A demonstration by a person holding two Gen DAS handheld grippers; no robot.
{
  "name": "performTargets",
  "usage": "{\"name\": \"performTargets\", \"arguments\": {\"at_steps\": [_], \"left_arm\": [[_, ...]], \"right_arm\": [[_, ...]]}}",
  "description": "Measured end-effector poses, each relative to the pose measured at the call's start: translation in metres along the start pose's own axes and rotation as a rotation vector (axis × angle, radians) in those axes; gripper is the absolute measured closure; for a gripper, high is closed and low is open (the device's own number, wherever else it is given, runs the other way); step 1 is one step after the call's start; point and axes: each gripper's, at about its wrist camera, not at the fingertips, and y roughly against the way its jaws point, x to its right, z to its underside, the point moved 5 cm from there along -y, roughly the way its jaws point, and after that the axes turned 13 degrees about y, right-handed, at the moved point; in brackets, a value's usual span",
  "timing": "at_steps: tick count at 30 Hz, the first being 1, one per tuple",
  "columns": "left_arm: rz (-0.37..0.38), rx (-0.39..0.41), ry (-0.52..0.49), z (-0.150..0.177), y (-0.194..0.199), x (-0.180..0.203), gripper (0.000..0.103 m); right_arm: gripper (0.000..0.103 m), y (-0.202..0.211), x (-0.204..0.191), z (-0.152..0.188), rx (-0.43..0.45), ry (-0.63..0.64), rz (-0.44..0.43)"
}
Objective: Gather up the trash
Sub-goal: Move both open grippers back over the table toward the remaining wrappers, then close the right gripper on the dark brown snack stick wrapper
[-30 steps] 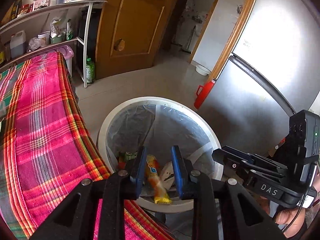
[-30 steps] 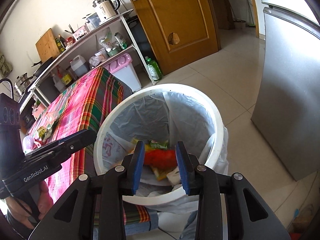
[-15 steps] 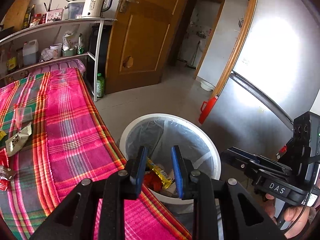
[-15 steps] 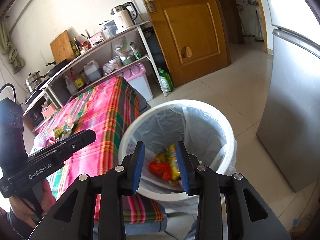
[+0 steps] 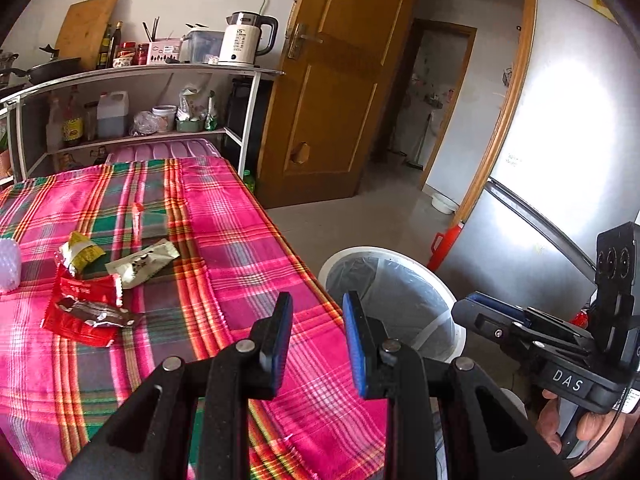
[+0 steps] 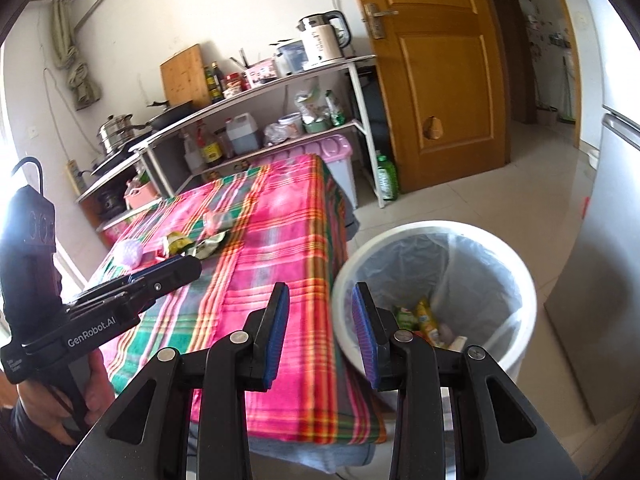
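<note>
Beside the table: a white bin [image 6: 516,280] stands on the floor at the table's right edge, lined with a clear bag.
Bin contents: several wrappers [image 6: 424,320] lie at the bottom, green, yellow and pale.
Table: a pink plaid cloth [image 5: 240,240] covers it.
Trash on the table: a red wrapper [image 5: 84,312], a white wrapper [image 5: 142,266] and a yellow-green wrapper [image 5: 82,254] lie close together on the far left part.
Left gripper [image 5: 316,340]: released, blue pads apart with nothing between them, above the near right corner of the table.
Right gripper [image 6: 322,330]: released, nothing between its pads, above the gap where table meets bin.
Hands: a hand grips each handle, seen at the frame edges.
Background: a shelf [image 5: 160,72] with a kettle [image 5: 248,44] and bottles at the far wall; a wooden door [image 6: 440,72] to its right.
</note>
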Motion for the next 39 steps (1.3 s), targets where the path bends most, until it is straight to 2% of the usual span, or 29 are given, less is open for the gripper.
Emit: {"name": "performTargets", "arguments": {"at_steps": [17,22,39], "left_arm": [[-0.108,0.075,0.057,0.008,0.052,-0.071,0.073],[-0.145,0.09,0.078,0.008,0.061,-0.091,0.073],[-0.237,0.131,0.156,0.001,0.076,-0.154,0.069]], "right_arm": [[0.065,-0.013,-0.061,-0.006,0.006,0.11,-0.091],[0.061,-0.022,-0.076,-0.008,-0.005,0.13,-0.122],[0.061,-0.075,-0.128,-0.026,-0.068,0.251,-0.205]]}}
